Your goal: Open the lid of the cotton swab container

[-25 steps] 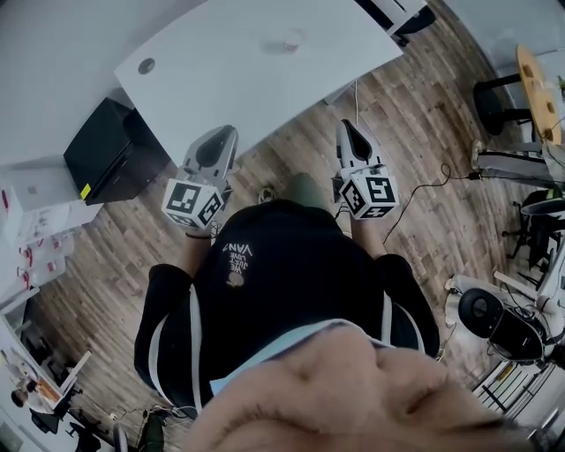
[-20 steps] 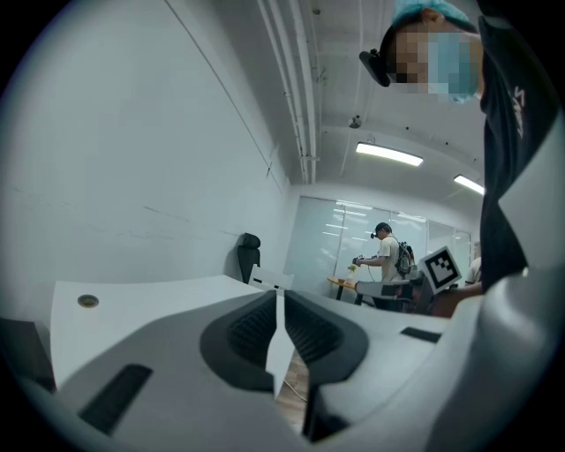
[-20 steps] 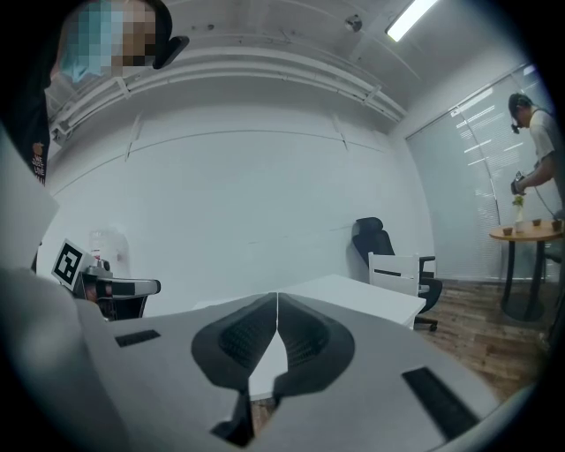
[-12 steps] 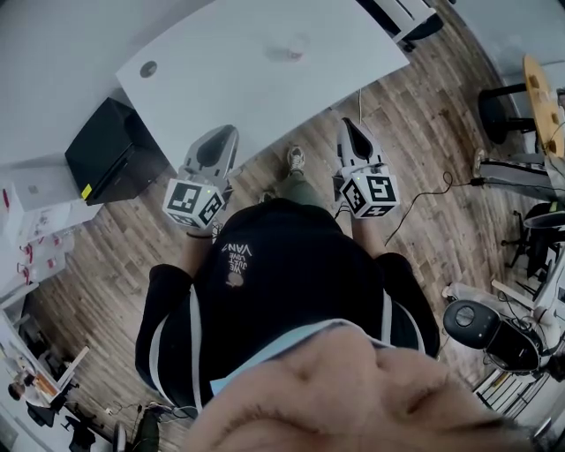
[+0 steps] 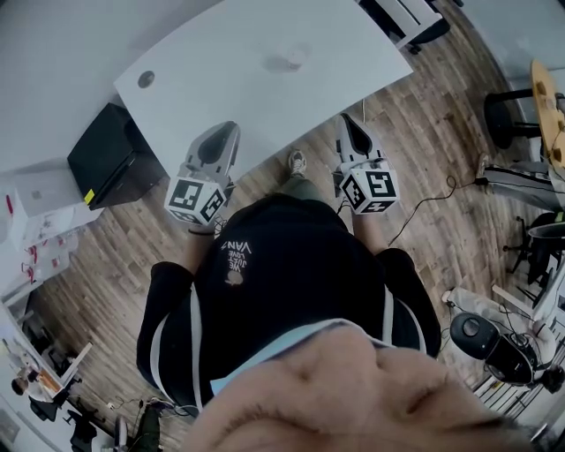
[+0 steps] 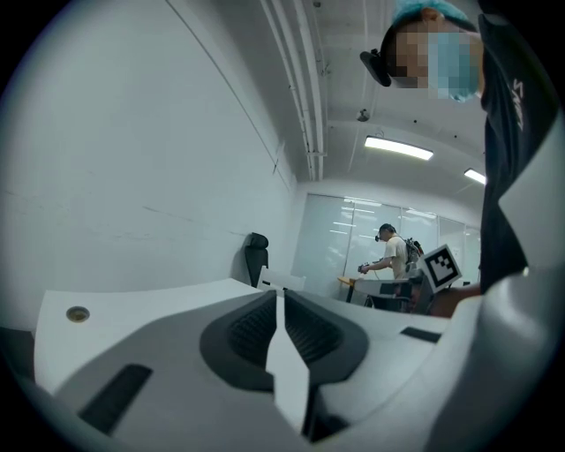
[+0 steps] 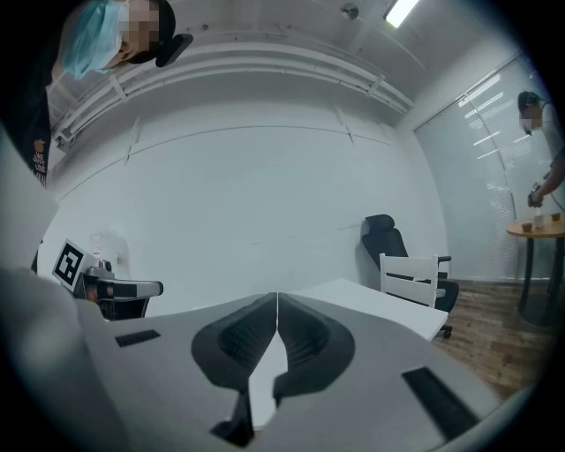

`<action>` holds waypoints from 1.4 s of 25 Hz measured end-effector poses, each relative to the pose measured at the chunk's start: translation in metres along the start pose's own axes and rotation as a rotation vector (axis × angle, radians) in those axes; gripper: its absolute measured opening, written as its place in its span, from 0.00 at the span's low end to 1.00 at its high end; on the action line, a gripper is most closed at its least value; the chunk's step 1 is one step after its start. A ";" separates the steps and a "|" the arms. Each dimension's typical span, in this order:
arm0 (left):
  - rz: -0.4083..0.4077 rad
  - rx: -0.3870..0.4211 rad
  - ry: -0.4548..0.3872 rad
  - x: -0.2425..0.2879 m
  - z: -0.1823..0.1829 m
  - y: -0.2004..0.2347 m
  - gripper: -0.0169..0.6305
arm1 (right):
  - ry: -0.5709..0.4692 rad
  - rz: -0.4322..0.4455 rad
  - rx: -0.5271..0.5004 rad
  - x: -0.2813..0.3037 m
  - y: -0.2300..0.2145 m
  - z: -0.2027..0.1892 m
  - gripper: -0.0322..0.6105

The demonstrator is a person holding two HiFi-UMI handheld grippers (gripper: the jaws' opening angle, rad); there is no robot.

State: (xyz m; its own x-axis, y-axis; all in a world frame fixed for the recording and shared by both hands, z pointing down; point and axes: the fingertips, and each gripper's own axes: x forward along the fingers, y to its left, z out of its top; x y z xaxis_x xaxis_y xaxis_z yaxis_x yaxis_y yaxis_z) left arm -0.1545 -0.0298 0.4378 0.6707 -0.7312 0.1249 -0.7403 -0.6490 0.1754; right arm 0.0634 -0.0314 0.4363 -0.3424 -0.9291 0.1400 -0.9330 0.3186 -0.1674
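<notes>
Far left: black cabinet (image 5: 104, 157) on the floor, close beside the table (image 5: 221, 79).

Table: white top, nearly bare. There is a round port (image 5: 146, 79) near its left end. One small pale object (image 5: 292, 59) sits toward the far side, right of middle. It is too small to make out but is probably the swab container; I cannot tell how its lid stands.

Left hand-held gripper (image 5: 227, 132): jaws pressed together, nothing between them. It is held about level and shows over the table's near corner.

Shoe (image 5: 297, 161) on the floor between the two grippers, just short of the table edge.

Right hand-held gripper (image 5: 346, 124): jaws likewise together and empty, its tip just short of the near edge.

Progress, as judged: nothing done yet, approach only. Reaching, steadying the container and lifting the lid all remain.

Room: the container is well apart from both grippers, with open table top between. To the right there is open wood floor, a loose cable (image 5: 424, 190) and a chair (image 5: 408, 16) at the table's far end.
</notes>
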 end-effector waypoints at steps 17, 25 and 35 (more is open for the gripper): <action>0.029 -0.002 0.014 0.083 0.003 0.028 0.09 | 0.020 0.053 -0.002 0.072 -0.051 0.011 0.07; 0.027 -0.012 0.039 0.121 -0.007 0.031 0.09 | 0.032 0.082 -0.009 0.096 -0.071 0.013 0.07; 0.015 0.023 0.082 0.160 -0.019 0.028 0.09 | 0.057 0.111 0.007 0.117 -0.093 0.009 0.07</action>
State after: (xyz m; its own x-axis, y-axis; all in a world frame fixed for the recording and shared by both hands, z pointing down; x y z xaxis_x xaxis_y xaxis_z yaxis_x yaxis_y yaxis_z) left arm -0.0670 -0.1611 0.4808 0.6603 -0.7220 0.2066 -0.7506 -0.6434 0.1505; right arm 0.1108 -0.1715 0.4591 -0.4498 -0.8757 0.1758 -0.8881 0.4178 -0.1915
